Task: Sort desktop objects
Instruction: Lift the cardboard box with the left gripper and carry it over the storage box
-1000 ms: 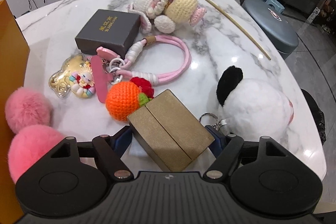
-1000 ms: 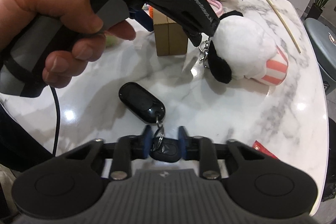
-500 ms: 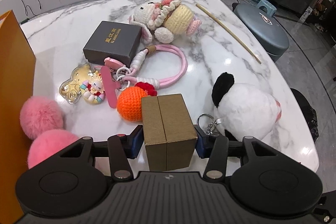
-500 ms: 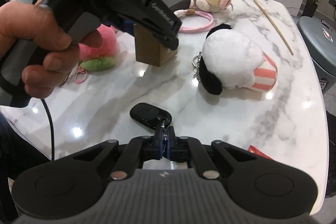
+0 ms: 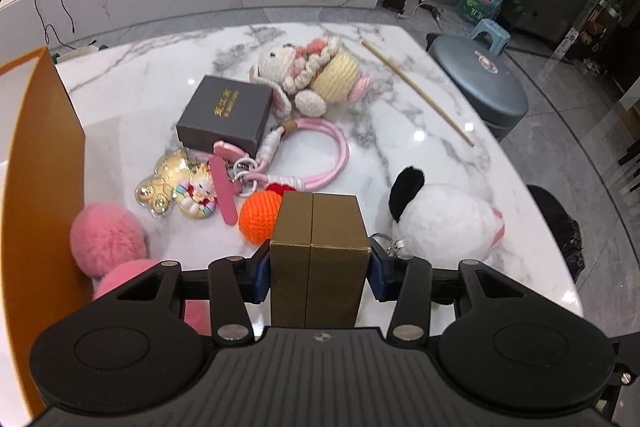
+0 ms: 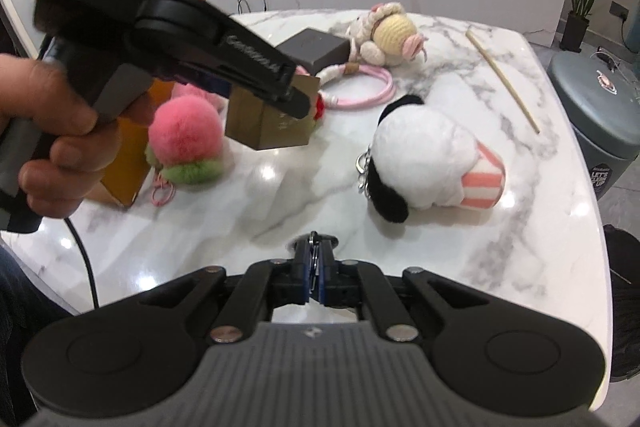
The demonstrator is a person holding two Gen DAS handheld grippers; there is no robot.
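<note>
Pads of the left gripper (image 5: pixel 319 269) press on both sides of a gold box (image 5: pixel 319 259), which stands upright between them at the bottom centre of the left wrist view; the jaws have just been closing onto it. In the right wrist view the same box (image 6: pixel 272 125) hangs clear of the marble table (image 6: pixel 460 239), at centre left, under the black arm of that gripper, with a hand (image 6: pixel 52 147) wrapped round the handle at the left edge.

The right gripper (image 6: pixel 315 277) has its jaws drawn almost together on a metal key ring (image 6: pixel 315 241), low in the middle of its view; what hangs from the ring is hidden behind the fingers.

Just behind the gold box in the left wrist view sits an orange crochet ball (image 5: pixel 260 217), and to the right of it a white plush with a black ear (image 5: pixel 440 223). Further up the frame lie a pink cord loop (image 5: pixel 320 155), a dark grey box (image 5: pixel 226 113) with gold lettering, and a crochet bunny (image 5: pixel 308 79). Two pink pompoms (image 5: pixel 106 239) rest at lower left beside an orange bag (image 5: pixel 36 195). A thin wooden stick (image 5: pixel 418 93) lies at upper right.
</note>
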